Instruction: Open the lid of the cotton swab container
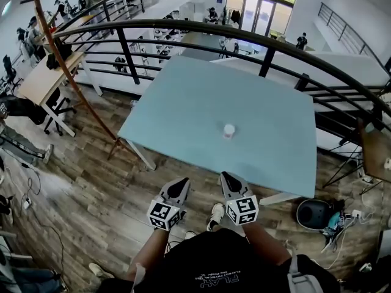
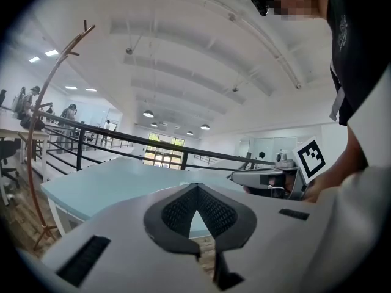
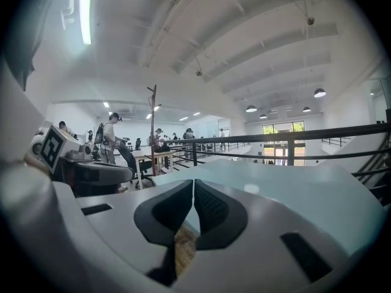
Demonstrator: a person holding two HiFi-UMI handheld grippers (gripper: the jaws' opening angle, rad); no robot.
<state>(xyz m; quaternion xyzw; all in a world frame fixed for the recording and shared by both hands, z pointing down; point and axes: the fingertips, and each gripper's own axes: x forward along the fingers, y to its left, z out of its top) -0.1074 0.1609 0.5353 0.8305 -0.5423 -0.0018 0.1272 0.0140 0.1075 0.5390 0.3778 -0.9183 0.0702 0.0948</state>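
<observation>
Room: open mezzanine with a wood-plank floor (image 1: 91, 194), a curved black railing (image 1: 183, 26) and white arched ceiling; desks and people are seen on the far side.
Surface: pale blue-green table (image 1: 183, 96), square-topped, white legs, set against the railing.
Writing: white print on the person's black shirt (image 1: 221, 278), seen upside down, appears to read "PLAY"; the smaller line by it is too small to be read.
Markers: black-and-white square codes are carried on the marker cube (image 1: 164, 214) of the left gripper and the marker cube (image 1: 242, 210) of the right; no words on them.
Container label: none can be made out.
Cotton swab container (image 1: 229, 130): small round tub, whitish top, pinkish lower part, upright; lid state too small to be told.
Container place: on the table, alone, nearer the person's edge than the railing.
Left gripper (image 1: 182, 182): jaws brought together at the tips, nothing between them, as shown in the left gripper view (image 2: 197, 190).
Right gripper (image 1: 226, 177): jaws pressed together, nothing held, as shown in the right gripper view (image 3: 193, 185).
Gripper place: both are held side by side over the floor, short of the table's near edge, pointed at the table.
Gap: container well apart from both grippers, not touched.
</observation>
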